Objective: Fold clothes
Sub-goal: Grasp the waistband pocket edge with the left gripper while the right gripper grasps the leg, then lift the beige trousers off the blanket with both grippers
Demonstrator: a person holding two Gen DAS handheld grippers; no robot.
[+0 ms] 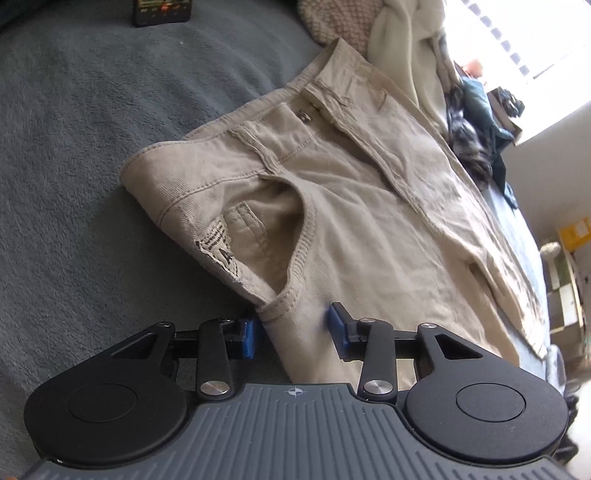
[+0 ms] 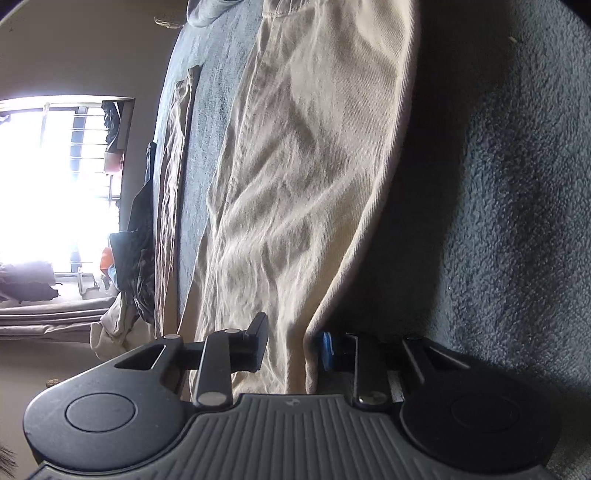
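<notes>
Beige trousers (image 1: 351, 192) lie on a grey blanket (image 1: 74, 147), waistband, button and side pocket facing up. My left gripper (image 1: 294, 332) is shut on the trousers' near edge just below the pocket opening, with cloth filling the gap between its blue pads (image 1: 338, 328). In the right wrist view a wrinkled trouser leg (image 2: 314, 147) runs away from me over the blanket (image 2: 517, 184). My right gripper (image 2: 291, 347) is shut on the near end of that leg, a folded thickness of cloth between its fingers (image 2: 327, 350).
A dark flat device (image 1: 162, 11) lies on the blanket at the far edge. A cream garment (image 1: 406, 48) and dark plaid clothes (image 1: 469, 129) are piled beyond the trousers. Another beige cloth (image 2: 173, 184) lies along the bed's edge, toward the bright window (image 2: 55, 177).
</notes>
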